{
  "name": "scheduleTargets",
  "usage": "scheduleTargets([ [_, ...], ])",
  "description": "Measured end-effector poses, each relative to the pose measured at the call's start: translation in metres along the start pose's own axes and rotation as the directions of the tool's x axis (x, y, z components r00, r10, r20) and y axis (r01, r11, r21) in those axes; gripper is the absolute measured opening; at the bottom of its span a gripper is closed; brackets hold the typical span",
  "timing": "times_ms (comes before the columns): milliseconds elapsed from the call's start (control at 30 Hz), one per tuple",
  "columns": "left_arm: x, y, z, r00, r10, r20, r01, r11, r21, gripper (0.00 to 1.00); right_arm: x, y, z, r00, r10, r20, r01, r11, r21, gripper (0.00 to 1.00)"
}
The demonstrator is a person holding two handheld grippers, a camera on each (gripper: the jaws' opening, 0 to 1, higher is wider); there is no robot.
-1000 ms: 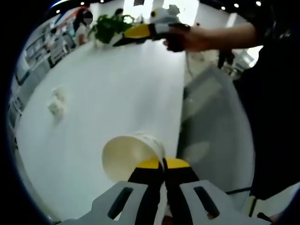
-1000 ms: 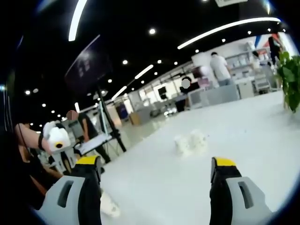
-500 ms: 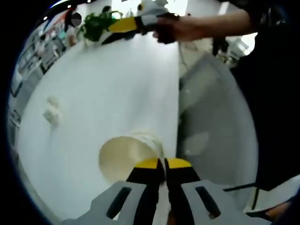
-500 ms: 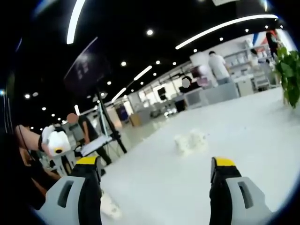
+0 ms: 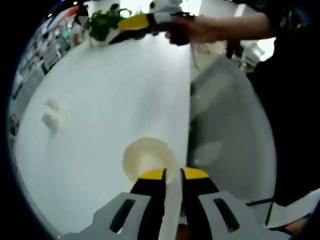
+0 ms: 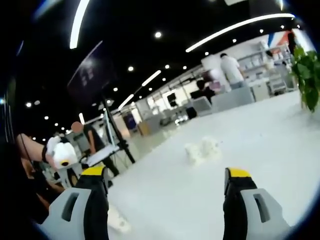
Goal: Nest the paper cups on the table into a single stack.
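Paper cup (image 5: 149, 161): left gripper view, at 6 o'clock, near the table's right edge; mouth faces the camera, long axis running away along the jaws.
Left gripper (image 5: 172, 174): jaws nearly together, pinching the cup's near rim.
Cup contents: pale interior, nothing visible inside.
Table (image 5: 115, 95): white, broad; crumpled white pieces (image 5: 49, 114) lie at 9 o'clock; a green plant (image 5: 102, 22) stands at 11 o'clock.
Right gripper (image 6: 165, 177): jaws spread wide apart, nothing between them; in the left gripper view it shows at 12 o'clock, held in a hand (image 5: 187, 30).
Room: dark ceiling with strip lights (image 6: 80, 22); people stand at distant desks.
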State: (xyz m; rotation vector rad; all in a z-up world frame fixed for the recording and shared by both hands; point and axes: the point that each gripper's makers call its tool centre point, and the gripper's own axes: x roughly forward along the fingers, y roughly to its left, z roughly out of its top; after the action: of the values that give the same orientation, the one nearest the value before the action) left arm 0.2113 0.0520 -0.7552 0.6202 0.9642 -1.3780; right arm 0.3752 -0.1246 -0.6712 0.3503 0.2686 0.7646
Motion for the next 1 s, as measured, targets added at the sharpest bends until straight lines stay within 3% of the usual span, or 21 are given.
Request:
scheduleTargets([
  [467,0.005,0.002,-0.003,1.000,-0.004,0.007,0.004,1.000,0.028,0.05,0.002,-0.003,0.000,1.000,-0.003,-0.005,0.003,1.000,0.006,0.94],
  [600,0.011,0.001,-0.008,1.000,-0.008,-0.019,0.010,0.997,0.075,0.03,0.003,-0.003,-0.001,1.000,-0.003,-0.006,0.003,1.000,0.009,0.94],
  [1000,0.018,0.004,0.000,1.000,0.001,0.009,-0.002,0.994,0.108,0.02,0.000,-0.004,-0.002,1.000,-0.007,-0.016,0.007,1.000,0.011,0.94],
])
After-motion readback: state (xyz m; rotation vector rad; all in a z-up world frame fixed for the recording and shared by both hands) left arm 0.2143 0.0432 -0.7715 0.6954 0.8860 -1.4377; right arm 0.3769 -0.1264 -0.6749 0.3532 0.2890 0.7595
